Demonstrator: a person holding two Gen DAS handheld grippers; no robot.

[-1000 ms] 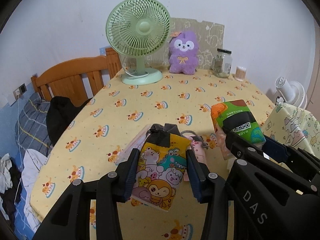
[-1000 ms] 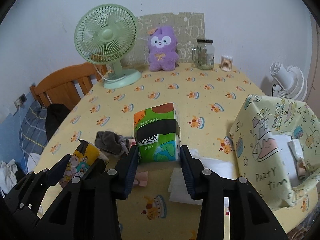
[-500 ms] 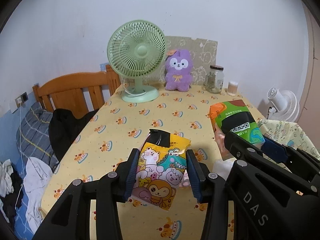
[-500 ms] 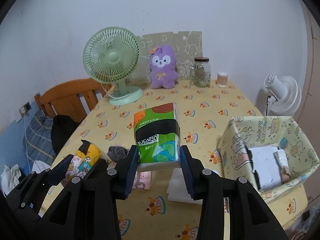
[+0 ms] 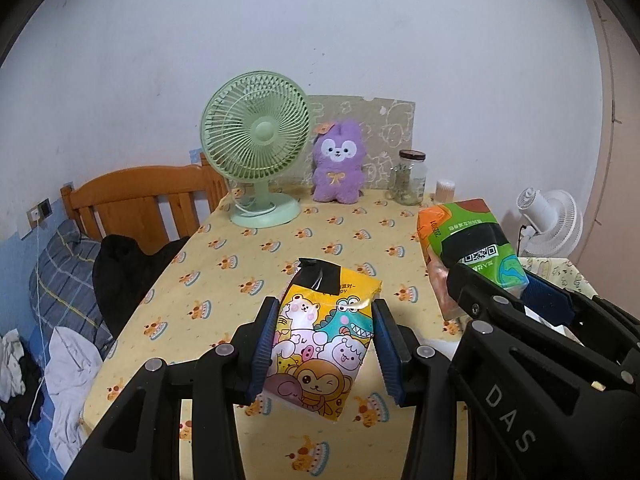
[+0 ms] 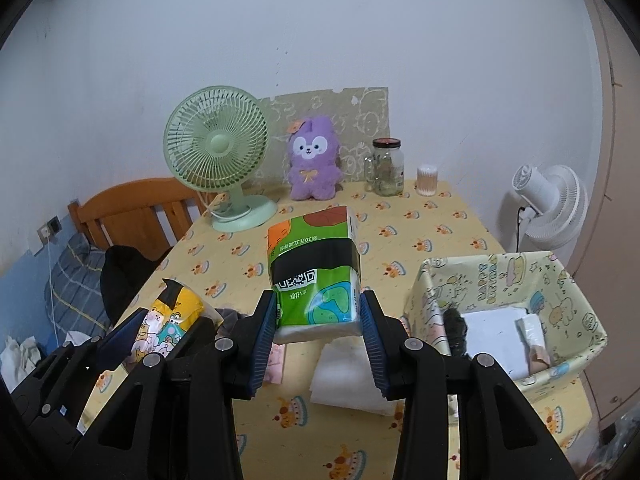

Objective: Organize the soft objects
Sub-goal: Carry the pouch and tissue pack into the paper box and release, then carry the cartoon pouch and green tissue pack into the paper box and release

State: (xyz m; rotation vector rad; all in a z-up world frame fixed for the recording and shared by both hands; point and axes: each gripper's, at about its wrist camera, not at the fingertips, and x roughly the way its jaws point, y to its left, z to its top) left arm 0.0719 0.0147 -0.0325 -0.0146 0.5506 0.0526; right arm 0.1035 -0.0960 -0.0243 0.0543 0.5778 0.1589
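My left gripper (image 5: 325, 338) is shut on a yellow cartoon-animal tissue pack (image 5: 320, 344) and holds it well above the table; the pack also shows in the right wrist view (image 6: 170, 322). My right gripper (image 6: 319, 330) is shut on a green and black tissue pack (image 6: 314, 276), also lifted; it shows at the right of the left wrist view (image 5: 468, 244). A patterned fabric basket (image 6: 576, 280) stands at the right, holding white items. A purple plush toy (image 6: 314, 166) sits at the table's far edge.
A green desk fan (image 6: 220, 160), a glass jar (image 6: 387, 168) and a small container (image 6: 427, 176) stand at the back of the yellow table (image 6: 420, 232). White tissues (image 6: 344, 376), a pink item and dark cloth (image 6: 232, 316) lie below the grippers. A wooden bed frame (image 5: 140, 196) is left, a white fan (image 6: 550, 208) right.
Both grippers have risen and drawn back from the table with their packs still held. The table's objects look smaller and the basket has come fully into the right wrist view.
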